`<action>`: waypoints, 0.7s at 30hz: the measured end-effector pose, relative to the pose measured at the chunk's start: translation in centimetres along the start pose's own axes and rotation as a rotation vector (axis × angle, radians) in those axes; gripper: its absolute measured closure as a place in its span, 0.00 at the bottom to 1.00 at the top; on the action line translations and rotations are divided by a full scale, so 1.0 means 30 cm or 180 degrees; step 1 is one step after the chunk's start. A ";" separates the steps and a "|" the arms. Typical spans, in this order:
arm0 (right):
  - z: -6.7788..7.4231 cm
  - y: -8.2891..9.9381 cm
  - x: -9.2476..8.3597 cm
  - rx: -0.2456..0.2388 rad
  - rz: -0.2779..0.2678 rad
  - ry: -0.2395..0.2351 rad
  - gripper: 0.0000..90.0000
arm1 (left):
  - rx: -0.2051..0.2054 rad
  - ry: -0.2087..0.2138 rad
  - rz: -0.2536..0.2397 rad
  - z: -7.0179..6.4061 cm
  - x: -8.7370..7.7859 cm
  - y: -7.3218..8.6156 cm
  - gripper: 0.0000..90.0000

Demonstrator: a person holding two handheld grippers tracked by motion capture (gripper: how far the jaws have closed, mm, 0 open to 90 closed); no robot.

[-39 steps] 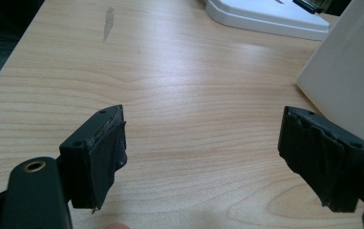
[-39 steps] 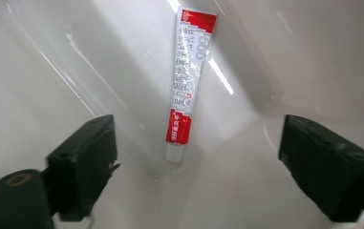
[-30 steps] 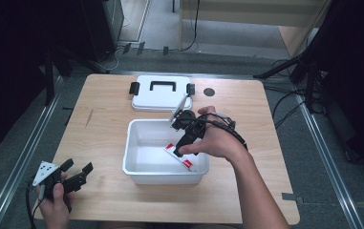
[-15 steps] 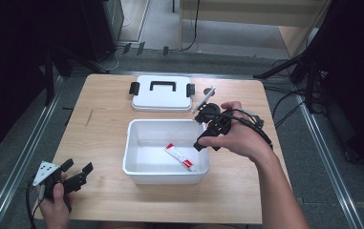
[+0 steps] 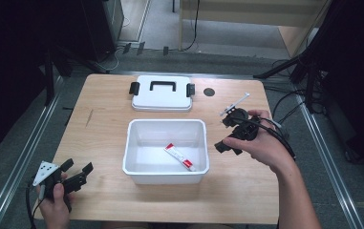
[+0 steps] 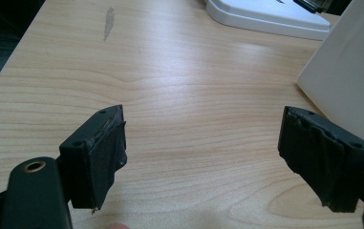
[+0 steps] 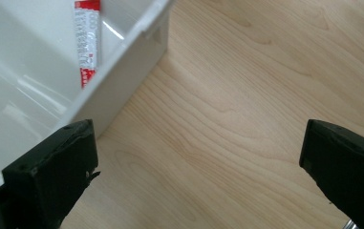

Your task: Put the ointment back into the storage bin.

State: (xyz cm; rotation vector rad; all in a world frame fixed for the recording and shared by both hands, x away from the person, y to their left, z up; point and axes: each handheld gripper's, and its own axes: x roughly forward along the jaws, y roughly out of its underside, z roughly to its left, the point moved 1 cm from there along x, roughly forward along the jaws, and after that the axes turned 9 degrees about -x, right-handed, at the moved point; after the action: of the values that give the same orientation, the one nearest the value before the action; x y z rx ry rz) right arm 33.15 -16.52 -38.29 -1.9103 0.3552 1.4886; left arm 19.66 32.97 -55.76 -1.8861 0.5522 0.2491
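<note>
A white plastic bin [image 5: 136,174] stands mid-table, and a red-and-white tube [image 5: 180,157] lies flat on its floor. The tube [image 7: 87,40] also appears inside the bin's wall [image 7: 117,81] in the right gripper view. My right gripper [image 5: 228,134] hovers just right of the bin over bare wood, open with nothing between its jaws [image 7: 198,167]. My left gripper [image 5: 78,171] rests at the table's front left corner, open and empty [image 6: 201,157], pointing toward the bin's left wall [image 6: 347,71].
The bin's white lid [image 5: 162,93] with a black handle and clips lies flat behind the bin. A dark round hole [image 5: 209,91] sits in the tabletop right of the lid. Bare wood lies left of the bin and along the front.
My right gripper has drawn back out of the bin to the right, leaving the tube lying inside. The left gripper has stayed put.
</note>
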 end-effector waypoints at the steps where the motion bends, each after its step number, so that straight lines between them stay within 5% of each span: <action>1: -0.008 0.014 0.005 0.0044 -0.0011 0.0000 0.00 | 0.0000 0.0000 0.0000 0.000 0.000 0.000 0.19; 13: -0.093 0.203 0.077 0.0467 -0.0190 0.0117 0.00 | 0.0008 -0.0002 0.0008 -0.001 0.000 0.000 0.19; 21: -0.121 0.343 0.144 0.0727 -0.0502 0.0266 0.00 | 0.0013 -0.0006 0.0016 -0.001 0.001 0.000 0.19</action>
State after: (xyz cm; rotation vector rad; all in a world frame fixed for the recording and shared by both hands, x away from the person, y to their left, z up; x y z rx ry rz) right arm 31.12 -25.62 -45.43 -1.7780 0.3856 1.2142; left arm 19.66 32.92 -55.76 -1.8805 0.5557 0.2530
